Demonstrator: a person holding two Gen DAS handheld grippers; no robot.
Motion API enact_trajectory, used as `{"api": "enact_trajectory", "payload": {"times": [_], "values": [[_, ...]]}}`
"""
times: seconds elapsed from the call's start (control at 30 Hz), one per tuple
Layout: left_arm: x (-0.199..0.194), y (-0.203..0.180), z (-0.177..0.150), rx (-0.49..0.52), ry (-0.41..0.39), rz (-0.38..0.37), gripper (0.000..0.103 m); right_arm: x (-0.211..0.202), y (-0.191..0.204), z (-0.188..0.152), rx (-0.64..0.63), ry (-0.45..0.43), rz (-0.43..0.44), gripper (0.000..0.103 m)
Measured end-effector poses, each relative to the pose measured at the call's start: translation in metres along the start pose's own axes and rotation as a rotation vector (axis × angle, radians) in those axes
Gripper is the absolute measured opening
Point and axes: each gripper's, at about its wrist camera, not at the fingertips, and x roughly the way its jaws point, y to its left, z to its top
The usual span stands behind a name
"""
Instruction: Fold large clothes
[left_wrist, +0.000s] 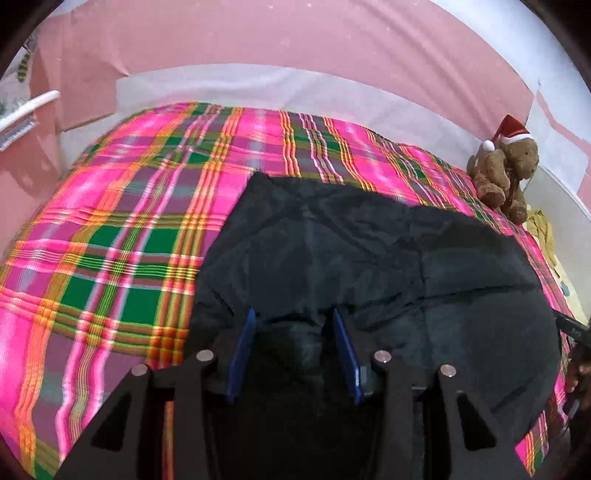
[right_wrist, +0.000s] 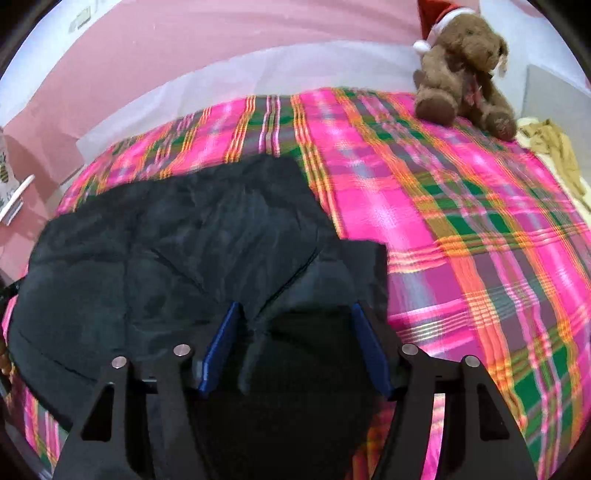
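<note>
**Technician A:** Where did the work item lie?

**Technician B:** The large black padded fabric garment (left_wrist: 369, 258) lay spread on the bed, directly ahead of and beneath both claws, over a pink, green and orange plaid woven bedspread (left_wrist: 129, 229). The left claw (left_wrist: 293, 332) stood over the garment's near left edge; the right claw (right_wrist: 295, 325) stood over its near right edge.

**Technician A:** State of each claw?

**Technician B:** Both had blue fingers spread apart, with black cloth bunched in the gap. Neither was seen pressed together on it.

**Technician A:** Expected handling?

**Technician B:** Judged soft and limp, with some bulk from the padding. The surface showed a matt sheen and shallow creases, so it was probably slightly slippery. It would sag between two grasp points and would not break.

**Technician A:** Recommended grasp?

**Technician B:** Take a layered edge or seam, one near corner per claw, not a single thin ply. A dark seam line (right_wrist: 291, 280) ran just ahead of the right claw.

**Technician A:** Obstructions?

**Technician B:** A brown plush dog with a red Santa hat (right_wrist: 465, 66) sat far ahead and to the right, well apart from the garment.
</note>
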Motion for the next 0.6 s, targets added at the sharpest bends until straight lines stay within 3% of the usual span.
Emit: {"api": "enact_trajectory", "payload": {"times": [0.17,0.3,0.4,0.6], "values": [[-0.037,-0.041,-0.005,0.074,-0.035,-0.065,0.043,-0.029,0.037,0.000,-0.082,-0.055,0.071,0.062],[-0.018,-0.100,-0.006,0.142,0.014,-0.152,0.043,-0.004,0.083,0.004,-0.162,-0.020,0.111,0.062],[0.013,-0.124,-0.003,0.161,0.049,-0.110,0.044,0.031,0.095,0.004,-0.195,0.062,0.077,0.062],[0.038,-0.132,-0.007,0.172,0.111,-0.075,0.044,0.051,0.089,0.002,-0.200,0.133,0.091,0.062]]}}
